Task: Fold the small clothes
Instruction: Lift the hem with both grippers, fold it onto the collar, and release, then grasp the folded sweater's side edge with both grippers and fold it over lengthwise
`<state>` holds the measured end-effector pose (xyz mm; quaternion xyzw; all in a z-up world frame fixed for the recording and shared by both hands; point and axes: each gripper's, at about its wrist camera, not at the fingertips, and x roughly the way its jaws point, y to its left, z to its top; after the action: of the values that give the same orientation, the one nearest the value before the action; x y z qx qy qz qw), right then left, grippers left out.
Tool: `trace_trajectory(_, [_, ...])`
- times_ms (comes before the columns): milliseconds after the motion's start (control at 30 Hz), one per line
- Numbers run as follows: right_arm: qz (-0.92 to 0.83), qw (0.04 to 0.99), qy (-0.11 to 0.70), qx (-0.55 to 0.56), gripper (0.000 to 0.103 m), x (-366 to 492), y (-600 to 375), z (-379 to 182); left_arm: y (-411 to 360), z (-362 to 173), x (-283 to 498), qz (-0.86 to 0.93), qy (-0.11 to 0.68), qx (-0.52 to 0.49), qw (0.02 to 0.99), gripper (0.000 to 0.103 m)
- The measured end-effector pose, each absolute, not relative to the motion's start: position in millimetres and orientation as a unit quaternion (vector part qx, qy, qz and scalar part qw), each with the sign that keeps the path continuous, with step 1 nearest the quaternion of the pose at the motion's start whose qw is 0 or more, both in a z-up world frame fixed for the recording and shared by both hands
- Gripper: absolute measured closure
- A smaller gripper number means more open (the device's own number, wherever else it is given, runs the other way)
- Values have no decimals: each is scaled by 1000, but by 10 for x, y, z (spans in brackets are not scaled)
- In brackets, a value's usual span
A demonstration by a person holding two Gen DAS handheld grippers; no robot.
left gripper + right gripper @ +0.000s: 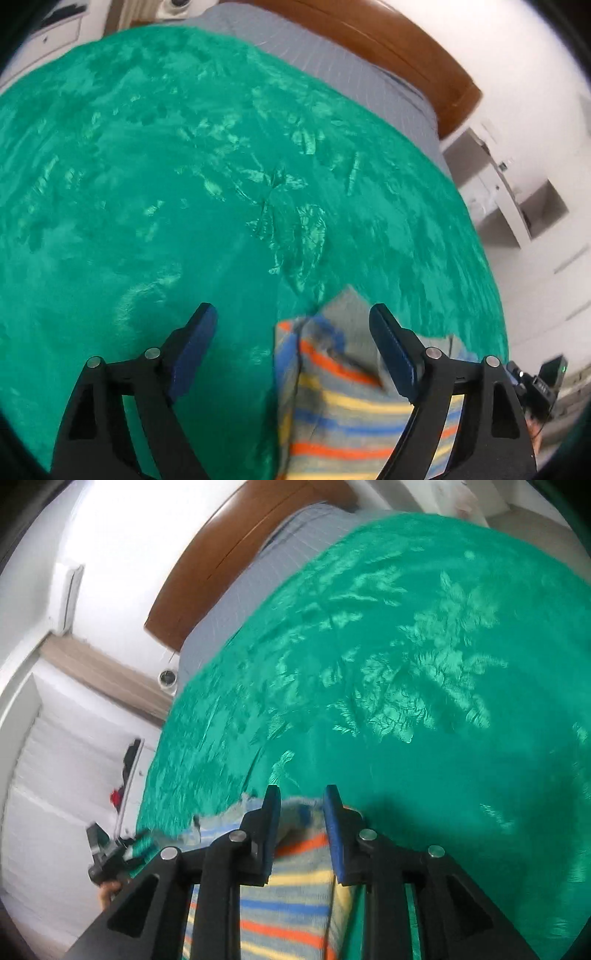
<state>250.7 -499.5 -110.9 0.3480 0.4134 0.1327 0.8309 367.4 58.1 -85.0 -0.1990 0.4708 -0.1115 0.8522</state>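
Both grippers hang over a striped garment on the green bedspread.

Left gripper is spread wide above the striped garment, gripping nothing. Right gripper is partly parted, garment bunched between its pads, near the green bedspread's near edge.

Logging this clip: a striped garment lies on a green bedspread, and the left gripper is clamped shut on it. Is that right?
Not quite. The striped garment does lie on the green bedspread, but the left gripper is open, its jaws standing wide apart and pressing on nothing. The left wrist view shows it.
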Motion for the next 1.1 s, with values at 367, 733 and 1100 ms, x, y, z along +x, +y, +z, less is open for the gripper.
trace_trajectory(367, [143, 835, 485, 217, 75, 3233, -3925, -1300, -61, -1160, 3141, -180, 536, -73, 821, 18])
trace_trajectory(733, [230, 812, 528, 96, 64, 1740, -3614, -1292, 179, -1408, 2217, -114, 521, 35, 845, 21])
trace_trajectory(1100, [113, 852, 487, 156, 54, 811, -4328, -1313, 143, -1089, 1835, -77, 476, 85, 872, 22])
